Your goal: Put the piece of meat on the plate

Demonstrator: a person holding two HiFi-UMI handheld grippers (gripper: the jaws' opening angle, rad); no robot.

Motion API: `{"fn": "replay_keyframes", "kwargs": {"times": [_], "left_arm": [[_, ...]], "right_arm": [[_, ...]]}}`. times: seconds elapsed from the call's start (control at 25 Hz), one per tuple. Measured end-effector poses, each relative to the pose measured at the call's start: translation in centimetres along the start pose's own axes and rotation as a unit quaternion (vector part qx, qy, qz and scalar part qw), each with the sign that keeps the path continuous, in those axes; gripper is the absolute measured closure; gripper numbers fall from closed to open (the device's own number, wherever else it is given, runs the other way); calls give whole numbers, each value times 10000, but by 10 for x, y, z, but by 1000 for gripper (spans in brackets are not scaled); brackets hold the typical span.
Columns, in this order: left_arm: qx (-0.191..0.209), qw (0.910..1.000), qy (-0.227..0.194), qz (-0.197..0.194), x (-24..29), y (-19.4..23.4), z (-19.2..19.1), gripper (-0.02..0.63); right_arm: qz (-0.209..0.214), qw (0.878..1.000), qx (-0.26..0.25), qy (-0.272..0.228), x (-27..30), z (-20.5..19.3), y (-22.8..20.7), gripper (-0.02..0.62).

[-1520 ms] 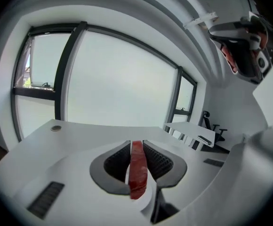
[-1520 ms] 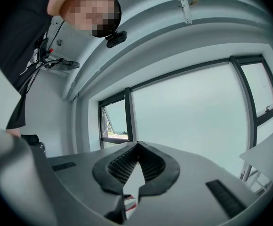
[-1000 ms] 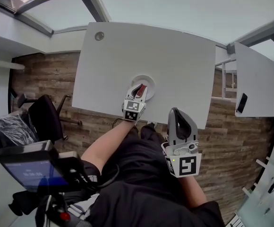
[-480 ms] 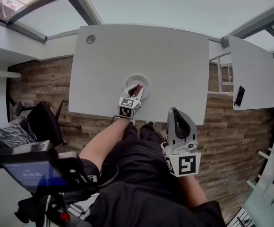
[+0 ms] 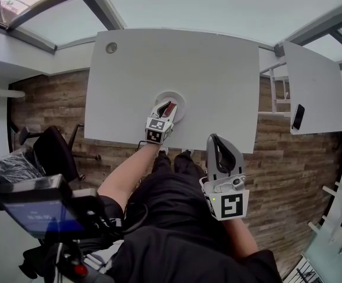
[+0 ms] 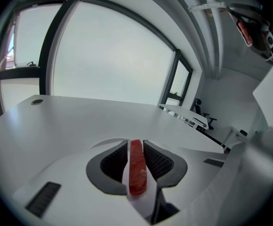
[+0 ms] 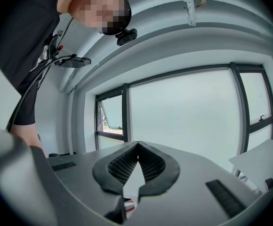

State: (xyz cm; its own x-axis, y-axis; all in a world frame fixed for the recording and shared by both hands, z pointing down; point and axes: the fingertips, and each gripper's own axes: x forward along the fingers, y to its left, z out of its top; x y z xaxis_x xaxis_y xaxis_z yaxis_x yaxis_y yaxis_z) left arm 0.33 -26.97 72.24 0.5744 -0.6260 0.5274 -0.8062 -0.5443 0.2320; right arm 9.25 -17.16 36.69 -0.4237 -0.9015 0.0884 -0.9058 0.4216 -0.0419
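Note:
A red strip of meat (image 6: pixel 137 167) stands on edge between the ribbed pads of my left gripper (image 6: pixel 136 152), which is shut on it. In the head view that left gripper (image 5: pixel 168 108) hangs over the white round plate (image 5: pixel 179 101) near the front edge of the white table (image 5: pixel 171 69), and the meat (image 5: pixel 168 109) shows as a red sliver at its tips. My right gripper (image 5: pixel 216 145) is held back over the person's lap, off the table. Its jaws (image 7: pixel 137 155) meet at the tips with nothing between them, pointing level toward the windows.
A second white desk (image 5: pixel 312 93) with a dark phone (image 5: pixel 298 117) stands to the right. A black office chair (image 5: pixel 53 152) is at the left on the wooden floor. A round cable hole (image 5: pixel 111 48) marks the table's far left corner.
My left gripper has sunk lower over the plate with the meat still in it. The right gripper has kept its place.

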Motion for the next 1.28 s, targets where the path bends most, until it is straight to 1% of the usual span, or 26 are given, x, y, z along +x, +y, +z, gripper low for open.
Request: {"fn": "replay_keyframes", "kwargs": {"times": [0.12, 0.24, 0.36, 0.48, 0.56, 0.68, 0.84, 0.96, 1.08, 1.2, 1.28], "left_arm": [[135, 9998, 89, 117, -6, 3, 8, 517], [212, 9997, -16, 146, -3, 8, 6, 515], [213, 9996, 106, 152, -2, 10, -1, 434], [204, 9994, 231, 186, -2, 11, -3, 391], [204, 9996, 173, 93, 0, 9, -3, 354], [38, 9999, 86, -57, -2, 6, -4, 323], [153, 9998, 130, -63, -4, 6, -9, 282], [272, 9996, 54, -61, -9, 3, 1, 281], [419, 9990, -125, -84, -19, -4, 13, 281], [608, 9979, -154, -162, -28, -16, 20, 281], [610, 9975, -304, -159, -43, -20, 28, 281]], "right_arm": [[30, 10000, -16, -26, 0, 1, 2, 592], [21, 10000, -9, 1, -2, -1, 4, 592], [-16, 10000, -11, -27, -3, -1, 4, 591], [-14, 10000, -3, -9, -3, -1, 5, 591], [12, 10000, 4, 19, -3, -2, 6, 592], [56, 10000, 15, 73, -6, -3, 11, 591], [16, 10000, 31, 87, -9, -5, 13, 591], [-5, 10000, 33, 64, -10, -4, 15, 592], [-16, 10000, 45, 21, -11, -2, 16, 591], [-6, 10000, 70, -13, -10, -3, 15, 591], [22, 10000, 83, -48, -13, 0, 21, 591]]}}
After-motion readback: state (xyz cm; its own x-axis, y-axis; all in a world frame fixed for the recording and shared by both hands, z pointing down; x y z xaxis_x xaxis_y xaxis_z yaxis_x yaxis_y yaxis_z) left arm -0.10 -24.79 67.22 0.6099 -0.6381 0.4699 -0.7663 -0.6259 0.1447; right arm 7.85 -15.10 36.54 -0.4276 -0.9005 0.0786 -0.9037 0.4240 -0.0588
